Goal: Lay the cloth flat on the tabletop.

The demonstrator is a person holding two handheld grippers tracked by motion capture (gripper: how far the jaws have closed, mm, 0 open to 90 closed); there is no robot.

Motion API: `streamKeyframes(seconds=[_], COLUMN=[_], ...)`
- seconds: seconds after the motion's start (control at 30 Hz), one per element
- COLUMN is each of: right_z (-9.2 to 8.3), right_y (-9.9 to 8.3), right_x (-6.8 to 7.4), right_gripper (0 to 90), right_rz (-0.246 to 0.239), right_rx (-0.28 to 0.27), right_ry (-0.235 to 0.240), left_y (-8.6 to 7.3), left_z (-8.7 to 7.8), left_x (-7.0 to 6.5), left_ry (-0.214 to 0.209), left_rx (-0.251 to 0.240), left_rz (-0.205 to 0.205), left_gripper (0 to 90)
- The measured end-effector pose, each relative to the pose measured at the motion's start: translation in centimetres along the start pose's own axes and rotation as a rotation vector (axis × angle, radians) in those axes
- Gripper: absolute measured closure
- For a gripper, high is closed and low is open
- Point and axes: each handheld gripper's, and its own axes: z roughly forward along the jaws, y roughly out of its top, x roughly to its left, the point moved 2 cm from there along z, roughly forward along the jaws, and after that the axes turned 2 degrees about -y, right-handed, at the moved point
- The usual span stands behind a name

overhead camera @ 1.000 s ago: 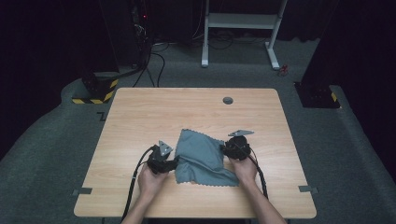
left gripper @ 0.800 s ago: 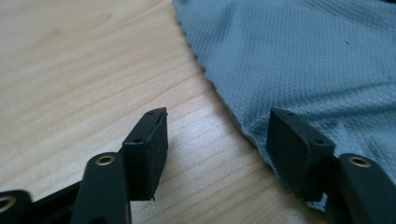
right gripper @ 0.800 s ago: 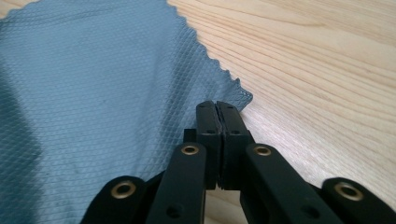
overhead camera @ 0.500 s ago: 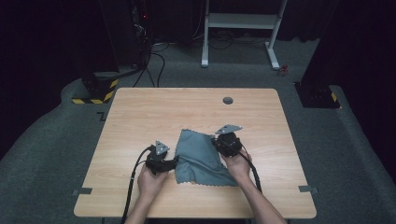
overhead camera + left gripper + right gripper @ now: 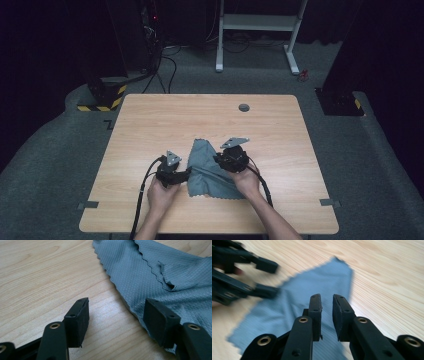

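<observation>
A grey-blue cloth (image 5: 212,172) lies rumpled on the wooden table (image 5: 150,125), one flap folded over itself (image 5: 160,272). My left gripper (image 5: 186,174) sits at the cloth's left edge with its jaws wide apart (image 5: 120,312). One pad is above bare wood and the other over the cloth's hem, gripping nothing. My right gripper (image 5: 219,160) hovers over the cloth (image 5: 294,302), pointing toward the left gripper (image 5: 264,277). Its jaws (image 5: 327,298) have just been opening and stand a narrow gap apart with nothing between them.
A small dark round disc (image 5: 244,107) lies near the table's far edge. Cables trail from both grippers off the front edge. Beyond the table stand a white frame (image 5: 260,30) and a yellow-black striped base (image 5: 100,97). Tape marks (image 5: 327,202) sit near the front corners.
My right gripper has moved left from the cloth's right edge to above its middle and has risen a little. The cloth's right side has been drawn inward. The left gripper has stayed put.
</observation>
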Motion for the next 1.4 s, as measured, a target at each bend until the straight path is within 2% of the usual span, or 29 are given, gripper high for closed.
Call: streamKeyframes(seconds=[0.07,0.17,0.23,0.37,0.47,0.6,0.67,0.7,0.8,0.87,0.97,1.17,1.27,1.3,1.33,1.37,1.4], right_z=[0.3,1.1,1.6,2.7,3.5,4.6,4.9,5.1,5.9,5.9,5.8,4.8,4.0,3.0,3.0,2.1,2.1], right_y=[-0.7,-1.6,-1.8,-1.3,-0.8,0.1,0.4,0.4,0.2,0.2,0.2,0.5,0.7,1.0,1.0,1.3,1.3], right_x=[-0.7,-1.3,-1.0,0.0,0.2,0.6,0.8,0.8,0.8,0.8,1.1,1.2,0.8,0.2,0.2,-0.9,-0.9], right_gripper=[75.9,75.7,75.7,75.1,73.7,72.3,71.7,71.3,72.2,78.6,88.8,89.4,89.4,89.5,89.5,89.6,89.6], right_rz=[0.009,0.029,0.016,-0.04,-0.025,-0.039,-0.027,-0.012,-0.029,-0.034,-0.067,-0.071,-0.077,-0.071,-0.071,-0.054,-0.054], right_rx=[0.023,0.048,0.051,0.053,0.054,0.063,0.06,0.067,0.105,0.108,0.115,0.077,0.053,0.034,0.034,0.012,0.012], right_ry=[-0.023,-0.024,-0.01,-0.002,0.008,0.003,0.006,0.007,0.001,0.001,0.004,0.008,-0.007,-0.029,-0.029,-0.055,-0.055], left_y=[0.0,0.0,0.0,0.0,0.0,0.0,0.0,0.0,0.0,0.0,0.0,0.0,0.0,0.0,0.0,0.0,0.0], left_z=[0.0,0.0,0.0,0.0,0.0,0.0,0.0,0.0,0.0,0.0,0.0,0.0,0.0,0.0,0.0,0.0,0.0], left_x=[0.0,0.0,0.0,0.0,0.0,0.0,0.0,0.0,0.0,0.0,0.0,0.0,0.0,0.0,0.0,0.0,0.0], left_ry=[0.0,0.0,0.0,0.001,0.001,0.001,0.002,0.002,0.002,0.002,0.002,0.002,0.002,0.002,0.002,0.002,0.002], left_rx=[0.0,0.0,0.0,0.0,0.001,0.001,0.0,0.0,0.001,0.0,0.0,0.0,0.001,0.003,0.003,0.004,0.004], left_rz=[0.0,0.0,-0.001,-0.002,-0.001,-0.003,-0.003,-0.002,-0.003,-0.002,-0.001,-0.001,-0.002,0.002,0.002,0.002,0.001], left_gripper=[37.8,37.8,37.8,37.8,37.8,37.8,37.8,37.8,37.8,37.8,37.8,37.8,37.8,37.8,37.8,37.8,37.8])
